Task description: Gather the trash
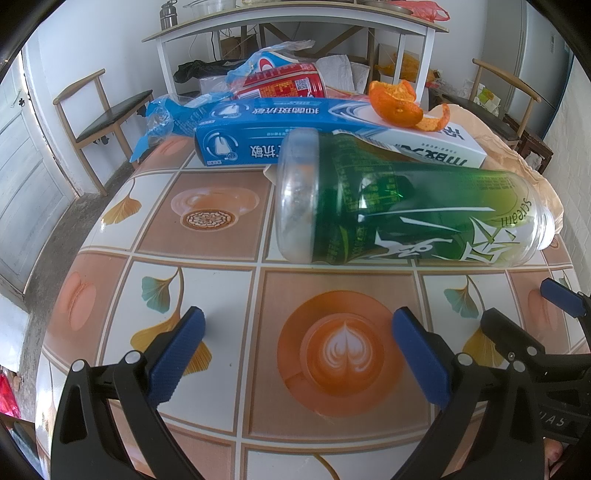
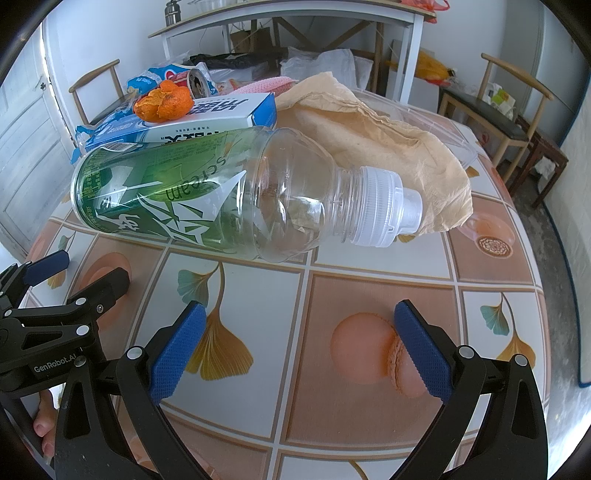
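An empty plastic bottle (image 1: 410, 203) with a green label lies on its side on the patterned table (image 1: 221, 288); its white cap (image 2: 384, 206) points right. Behind it rests a blue and white toothpaste box (image 1: 295, 136) with orange peel (image 1: 400, 101) on top. A red can (image 1: 284, 81) and a blue plastic wrapper (image 1: 166, 118) sit further back. Crumpled brown paper (image 2: 388, 122) lies behind the bottle's neck. My left gripper (image 1: 297, 350) is open, just short of the bottle's base. My right gripper (image 2: 295, 347) is open too, in front of the bottle's clear shoulder.
Wooden chairs stand at the left (image 1: 99, 110) and right (image 2: 506, 110) of the table. A white side table (image 1: 295, 26) with a metal flask (image 1: 168, 14) and a red bag stands against the far wall. A clear plastic lid (image 2: 454, 136) lies beyond the paper.
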